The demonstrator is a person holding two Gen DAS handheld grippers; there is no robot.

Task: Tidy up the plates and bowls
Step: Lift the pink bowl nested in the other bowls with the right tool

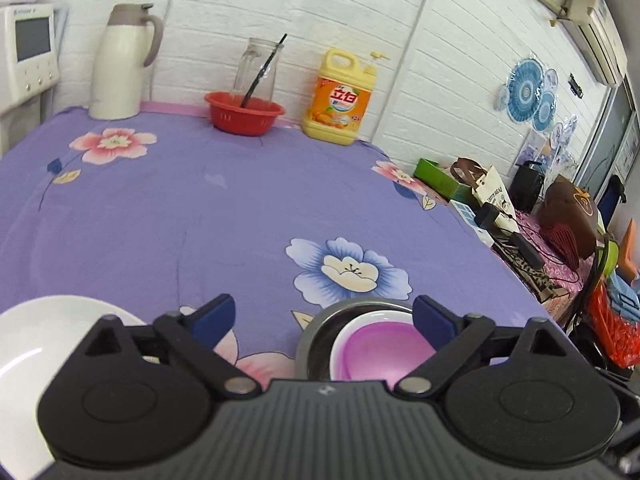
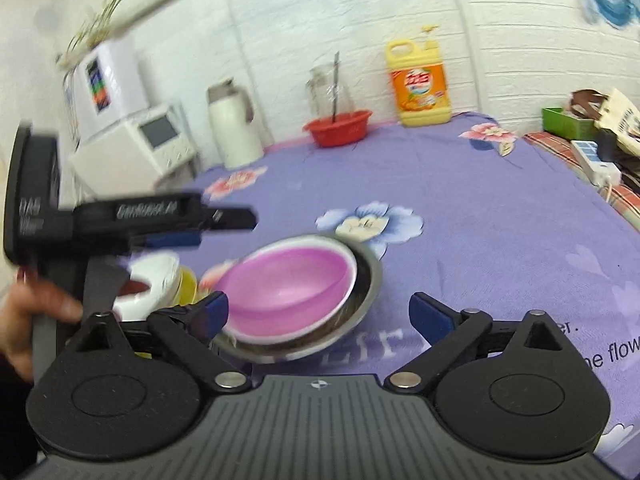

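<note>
A pink bowl (image 2: 288, 280) with a white outside sits nested in a steel bowl (image 2: 366, 284) on the purple flowered tablecloth. It also shows in the left wrist view, pink bowl (image 1: 380, 348) inside the steel bowl (image 1: 320, 328). My right gripper (image 2: 318, 314) is open and empty, just in front of the nested bowls. My left gripper (image 1: 324, 318) is open and empty, held above the table; in the right wrist view it (image 2: 224, 220) hovers left of the bowls. A white plate (image 1: 44, 344) lies at the left, seen as a white dish (image 2: 152, 280) on something yellow (image 2: 186, 286).
At the table's far edge stand a cream thermos jug (image 1: 120, 64), a red basket (image 1: 244, 114) with a glass jar (image 1: 256, 68), and a yellow detergent bottle (image 1: 340, 100). A white appliance (image 1: 26, 52) is at the far left. A cluttered side table (image 1: 520, 216) lies to the right.
</note>
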